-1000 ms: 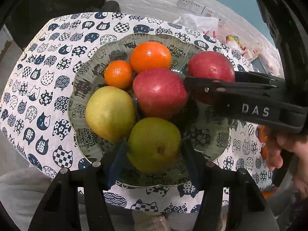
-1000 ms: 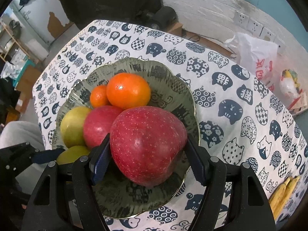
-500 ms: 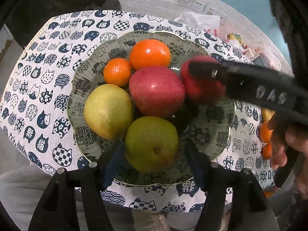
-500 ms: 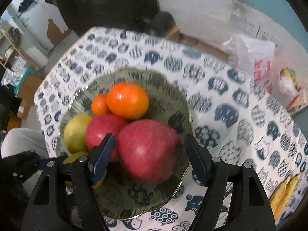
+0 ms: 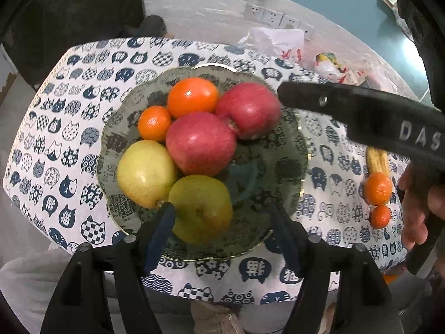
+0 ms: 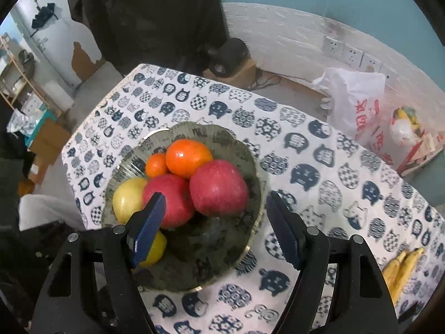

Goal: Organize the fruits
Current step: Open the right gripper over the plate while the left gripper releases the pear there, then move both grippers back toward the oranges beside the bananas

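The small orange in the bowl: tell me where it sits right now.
In the left wrist view the small orange lies at the bowl's far left, touching the big orange and a red apple, just beyond the yellow pear.

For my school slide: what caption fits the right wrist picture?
Open right gripper above a bowl of apples, oranges and pears.

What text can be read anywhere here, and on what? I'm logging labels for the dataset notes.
"DAS", white letters on the right gripper body, cut off by the frame edge in the left wrist view.
Red print on the white plastic bag: too blurred to read.
Character-like marks on some cat faces of the tablecloth: too small to read surely.
Nothing readable on the fruit or the bowl.
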`<state>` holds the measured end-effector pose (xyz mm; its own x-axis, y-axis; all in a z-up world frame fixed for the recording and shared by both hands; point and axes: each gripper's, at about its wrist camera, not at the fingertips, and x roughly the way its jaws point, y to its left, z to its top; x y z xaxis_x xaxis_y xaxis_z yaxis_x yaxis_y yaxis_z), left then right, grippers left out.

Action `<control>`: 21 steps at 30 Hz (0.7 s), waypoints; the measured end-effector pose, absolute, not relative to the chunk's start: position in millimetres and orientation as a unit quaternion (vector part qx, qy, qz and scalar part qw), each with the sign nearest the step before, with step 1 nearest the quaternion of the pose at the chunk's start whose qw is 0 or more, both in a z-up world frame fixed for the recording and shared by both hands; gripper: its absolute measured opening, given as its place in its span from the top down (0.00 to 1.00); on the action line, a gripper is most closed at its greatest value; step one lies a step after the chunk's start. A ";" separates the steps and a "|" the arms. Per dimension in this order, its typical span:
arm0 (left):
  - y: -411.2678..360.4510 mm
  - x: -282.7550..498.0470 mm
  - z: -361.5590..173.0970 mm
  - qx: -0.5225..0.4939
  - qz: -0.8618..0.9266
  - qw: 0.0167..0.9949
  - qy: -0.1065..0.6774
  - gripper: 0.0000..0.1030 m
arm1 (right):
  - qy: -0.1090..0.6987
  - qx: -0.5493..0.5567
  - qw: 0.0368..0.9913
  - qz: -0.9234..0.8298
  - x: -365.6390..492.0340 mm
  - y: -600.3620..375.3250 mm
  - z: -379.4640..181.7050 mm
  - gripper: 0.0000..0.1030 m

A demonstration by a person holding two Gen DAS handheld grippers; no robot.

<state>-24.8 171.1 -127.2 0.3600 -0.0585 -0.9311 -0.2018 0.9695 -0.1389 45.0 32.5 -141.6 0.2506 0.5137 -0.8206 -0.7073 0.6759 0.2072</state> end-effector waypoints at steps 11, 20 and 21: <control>141.3 -19.3 -110.1 -0.079 0.035 0.831 0.550 0.24 | 0.465 -0.118 0.804 0.350 31.7 -16.3 -119.3 0.27; 102.3 -9.1 -100.7 -0.052 0.005 0.837 0.545 0.22 | 0.481 -0.119 0.811 0.311 22.8 -73.4 -115.3 0.23; 97.1 -7.3 -100.2 -0.049 0.002 0.836 0.546 0.22 | 0.484 -0.120 0.811 0.306 22.6 -78.8 -116.6 0.23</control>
<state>-7.3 97.1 -100.2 0.4040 -0.0496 -0.9134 -0.0564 0.9953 -0.0790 22.6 -78.8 -116.6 0.3441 0.3802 -0.8585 -0.6121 0.7842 0.1020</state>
